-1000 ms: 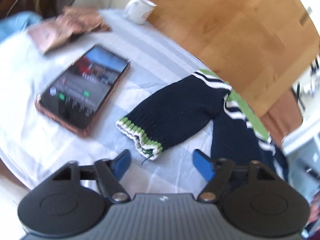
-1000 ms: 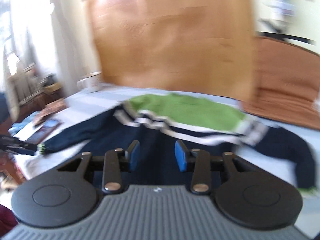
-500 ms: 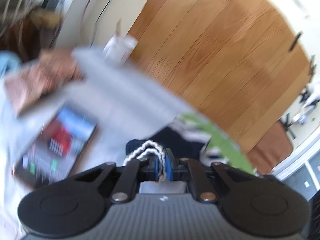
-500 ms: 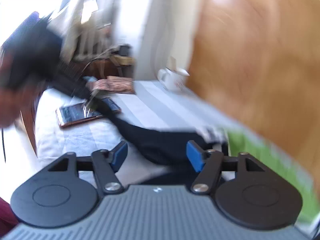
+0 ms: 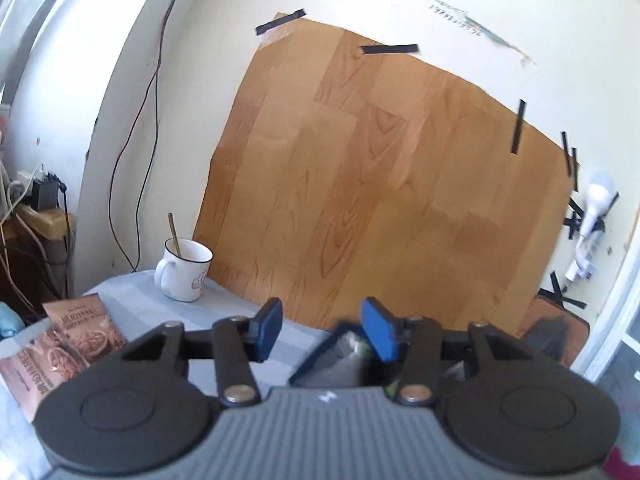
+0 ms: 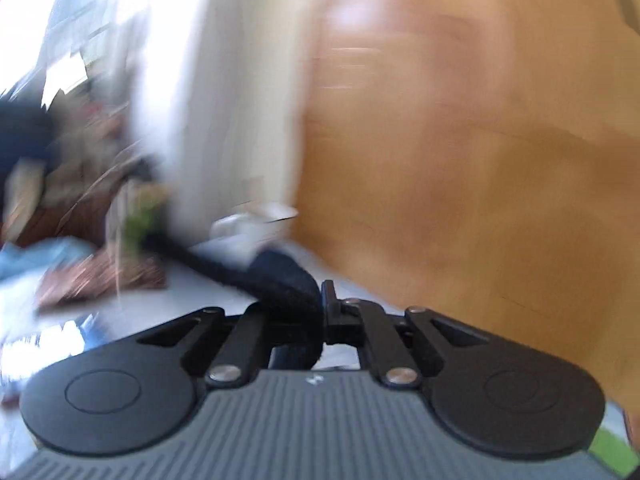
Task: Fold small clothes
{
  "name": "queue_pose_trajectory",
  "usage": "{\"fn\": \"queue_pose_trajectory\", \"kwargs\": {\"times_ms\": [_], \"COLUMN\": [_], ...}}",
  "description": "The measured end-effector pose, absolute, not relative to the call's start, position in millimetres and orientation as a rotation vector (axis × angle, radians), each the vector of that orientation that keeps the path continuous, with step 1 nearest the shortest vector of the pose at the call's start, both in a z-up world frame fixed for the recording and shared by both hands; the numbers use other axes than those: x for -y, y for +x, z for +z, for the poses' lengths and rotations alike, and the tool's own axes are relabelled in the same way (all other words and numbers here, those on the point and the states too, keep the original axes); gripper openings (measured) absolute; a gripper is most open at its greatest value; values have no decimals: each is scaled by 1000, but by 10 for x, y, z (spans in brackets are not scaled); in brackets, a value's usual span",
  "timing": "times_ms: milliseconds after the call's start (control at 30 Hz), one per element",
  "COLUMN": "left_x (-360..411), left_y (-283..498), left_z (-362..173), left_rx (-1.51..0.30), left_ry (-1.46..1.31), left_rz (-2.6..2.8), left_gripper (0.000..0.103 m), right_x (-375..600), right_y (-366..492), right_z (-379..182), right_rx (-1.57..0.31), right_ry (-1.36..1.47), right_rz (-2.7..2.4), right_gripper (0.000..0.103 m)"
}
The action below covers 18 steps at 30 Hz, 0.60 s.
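The small navy sweater with green and white stripes shows only partly. In the left wrist view a dark folded piece of it (image 5: 340, 360) lies on the table just under my left gripper (image 5: 326, 330), which is open and empty, tilted up toward the wall. In the blurred right wrist view my right gripper (image 6: 320, 312) is shut on a navy sleeve (image 6: 280, 280). The sleeve stretches away to the left to its green cuff (image 6: 140, 224).
A white mug (image 5: 184, 274) with a stick in it stands at the table's back edge. Two brown snack packets (image 5: 60, 344) lie at the left. A wood-pattern sheet (image 5: 380, 200) is taped to the wall behind. The table has a pale striped cloth (image 5: 132, 300).
My left gripper held the sleeve cuff half a second ago; it has let go, opened and tilted upward. My right gripper, open before, has shut on the navy sleeve.
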<state>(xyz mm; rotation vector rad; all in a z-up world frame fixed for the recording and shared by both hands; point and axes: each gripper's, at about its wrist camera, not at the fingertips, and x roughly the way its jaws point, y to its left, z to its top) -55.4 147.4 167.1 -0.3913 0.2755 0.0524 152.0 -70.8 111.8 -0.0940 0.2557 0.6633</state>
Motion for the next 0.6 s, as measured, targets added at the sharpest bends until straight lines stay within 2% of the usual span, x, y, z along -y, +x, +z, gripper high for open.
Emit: {"fn": "queue_pose_trajectory", "kwargs": {"times_ms": [133,167,300,333,400,433,500,533,567,600], "left_x": [-1431,-1422,-1168,-1098,-969,-913,-828,-805,-769,-742], "left_y": [-20,129,915,1102,1425,1544,1742,1799,1848,1857], "left_z": [1415,1296,824,704,496,408,272,207,159,118], "left_rx": [-405,-444,-620,-666,-744,-776,-818,-831,-841,-846], "left_ry": [-438,-439,-430,-435,-447,-451,-459,-457,-447,-434], "left_rz": [20,7,-47,-71,-96,-101,-117,-110,-100,-102], "left_gripper": [43,46,54,54,57,58,58,54,32,18], "right_x": [1702,1924,2465,2560,2702,2735,2865,2930,2958,2994], "right_y": [1937,1989,2047,2046,2029,2029,1992,2006,2049,2092], "right_z": [1131,1028,504,401,262,228,206,198,205,191], "right_rx": [-326,-358,-520,-551,-598,-601,-599,-602,-611,-623], "right_ry": [146,174,180,191,235,254,272,284,306,335], "right_rz": [480,431,262,258,240,231,218,213,213,222], "right_gripper": [9,12,14,17,32,45,47,47,48,48]}}
